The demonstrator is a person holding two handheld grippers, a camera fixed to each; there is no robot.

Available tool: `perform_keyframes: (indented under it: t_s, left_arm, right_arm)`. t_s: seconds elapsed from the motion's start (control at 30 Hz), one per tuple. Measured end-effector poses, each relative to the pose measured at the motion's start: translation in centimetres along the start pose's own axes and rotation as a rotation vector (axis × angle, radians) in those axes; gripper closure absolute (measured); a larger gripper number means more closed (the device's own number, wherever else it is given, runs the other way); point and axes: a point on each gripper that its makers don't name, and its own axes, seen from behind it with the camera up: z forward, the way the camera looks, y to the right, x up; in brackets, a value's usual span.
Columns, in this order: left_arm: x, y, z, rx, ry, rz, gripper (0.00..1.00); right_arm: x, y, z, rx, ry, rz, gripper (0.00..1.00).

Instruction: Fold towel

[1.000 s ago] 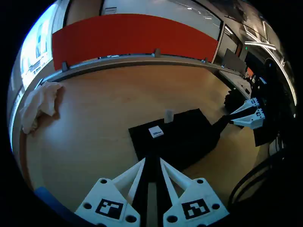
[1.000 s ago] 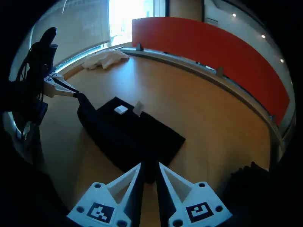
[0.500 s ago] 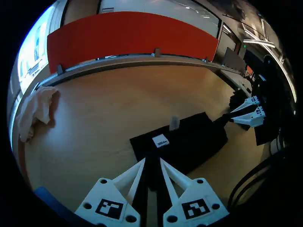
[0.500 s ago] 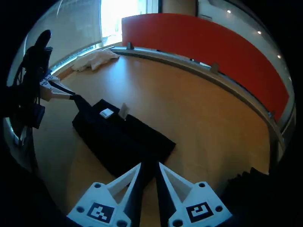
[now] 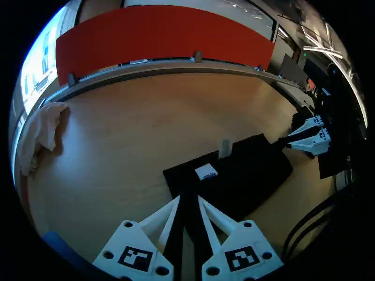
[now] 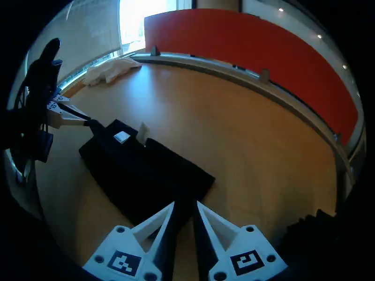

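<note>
Towel [image 5: 243,173], black: one corner is hidden between the fingers of the left gripper [image 5: 189,199], another between those of the right gripper [image 6: 183,203], and the folds across its dark surface cannot be made out. On the towel, a flat tag [image 5: 206,172] and a standing tag [image 5: 225,148], both with print too small to tell. Left of the towel, a pale cloth [image 5: 40,136] at the worktop [image 5: 117,140] rim, blurred near the picture's edge; right of the towel in the right gripper view, a dark heap [image 6: 314,229], cut off and too dim to identify.
</note>
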Motion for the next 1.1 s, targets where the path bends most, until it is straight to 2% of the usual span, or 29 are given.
perform_keyframes:
  t_s: [0.2,0.43,0.57,0.63,0.7,0.77,0.87,0.97,1.1]
  left_arm:
    - [-0.2,-0.7,1.7,0.012,0.004,-0.021,0.89]
    - [-0.1,-1.0,2.7,0.014,0.011,-0.043,0.88]
    - [-0.2,-1.2,3.1,0.020,0.012,-0.040,0.85]
    - [-0.3,-1.3,3.2,0.026,0.010,-0.038,0.81]
    - [-0.4,-1.4,3.4,0.033,0.006,-0.035,0.76]
    - [-0.3,-1.5,3.5,0.039,0.006,-0.033,0.75]
    - [-0.3,-1.8,3.5,0.050,0.008,-0.031,0.69]
    - [-0.2,-2.2,3.5,0.062,0.010,-0.031,0.62]
    - [0.0,-2.8,3.6,0.080,0.014,-0.037,0.55]
  right_arm:
    - [0.2,0.2,1.2,-0.005,0.006,0.021,0.79]
    - [0.0,0.8,2.0,-0.036,0.006,0.045,0.73]
    - [-0.2,1.1,2.4,-0.051,0.001,0.052,0.72]
    - [-0.3,1.3,2.6,-0.065,-0.001,0.051,0.69]
    - [-0.4,1.6,2.8,-0.081,-0.002,0.048,0.62]
    - [-0.3,1.9,2.9,-0.094,-0.001,0.047,0.51]
    - [-0.2,2.4,2.9,-0.116,0.006,0.043,0.33]
    - [-0.1,2.9,2.9,-0.134,0.011,0.043,0.28]
    - [0.1,3.4,2.9,-0.155,0.019,0.051,0.12]
